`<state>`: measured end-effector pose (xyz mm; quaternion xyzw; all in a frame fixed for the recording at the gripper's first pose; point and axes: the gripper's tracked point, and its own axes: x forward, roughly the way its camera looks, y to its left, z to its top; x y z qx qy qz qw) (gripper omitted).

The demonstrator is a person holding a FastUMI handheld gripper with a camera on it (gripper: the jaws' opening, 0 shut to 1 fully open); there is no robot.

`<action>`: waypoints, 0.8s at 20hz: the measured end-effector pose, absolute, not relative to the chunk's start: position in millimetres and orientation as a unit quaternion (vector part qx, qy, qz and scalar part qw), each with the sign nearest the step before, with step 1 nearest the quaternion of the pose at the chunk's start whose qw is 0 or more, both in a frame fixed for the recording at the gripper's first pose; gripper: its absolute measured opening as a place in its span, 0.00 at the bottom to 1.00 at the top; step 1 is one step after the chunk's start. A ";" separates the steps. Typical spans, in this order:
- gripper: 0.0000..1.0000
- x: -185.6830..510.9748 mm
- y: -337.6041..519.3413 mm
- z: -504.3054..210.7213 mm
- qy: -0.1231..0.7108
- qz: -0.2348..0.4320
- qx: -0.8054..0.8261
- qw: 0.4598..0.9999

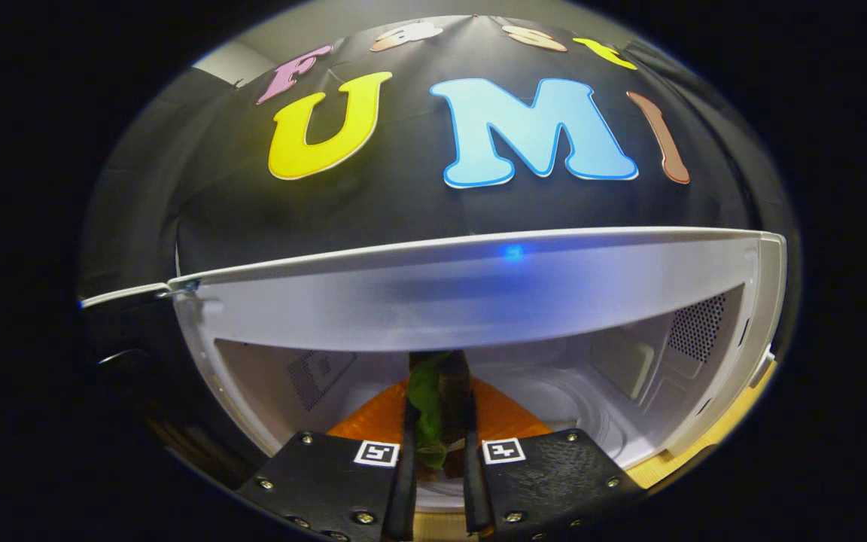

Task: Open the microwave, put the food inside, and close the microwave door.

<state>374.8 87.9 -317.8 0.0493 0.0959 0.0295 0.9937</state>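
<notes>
Nearest to us, the tool [437, 459] has its two fingers drawn close and pinching the food [427, 406] between them, a leafy green piece with something darker alongside it, held up just inside the mouth of the microwave [479, 293]. We judge the food light and soft, likely to crush or slide out if squeezed harder, so our hold at its lower middle seems the sensible place; what the darker part is we cannot tell. Going from left to right: the microwave door [121, 295] stands swung open at the left, seen edge-on by its hinge; next comes the cavity's left wall with a patch of perforations; then an orange plate [501, 414] on the cavity floor behind the fingers and the food; then the bare pale floor of the cavity; then the right wall with a perforated vent. Below the right corner of the microwave a strip of wooden desk [727, 433] shows. We judge the food still needs lowering onto the plate and releasing.
</notes>
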 end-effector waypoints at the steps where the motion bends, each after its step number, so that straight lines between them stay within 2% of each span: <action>1: 0.26 377.8 87.8 -317.9 0.092 0.034 0.042 0.994; 2: 0.27 381.2 87.4 -316.5 0.084 0.039 0.033 0.995; 9: 0.63 396.0 35.9 -320.6 0.076 -0.024 -0.033 0.996; 10: 0.64 396.3 31.2 -319.4 0.078 -0.029 -0.038 0.996; 11: 0.70 394.8 23.4 -319.3 0.082 -0.040 -0.050 0.995; 14: 0.75 390.9 -0.9 -319.3 0.086 -0.072 -0.098 0.989; 16: 0.77 384.6 -0.2 -327.3 0.104 -0.056 -0.100 0.988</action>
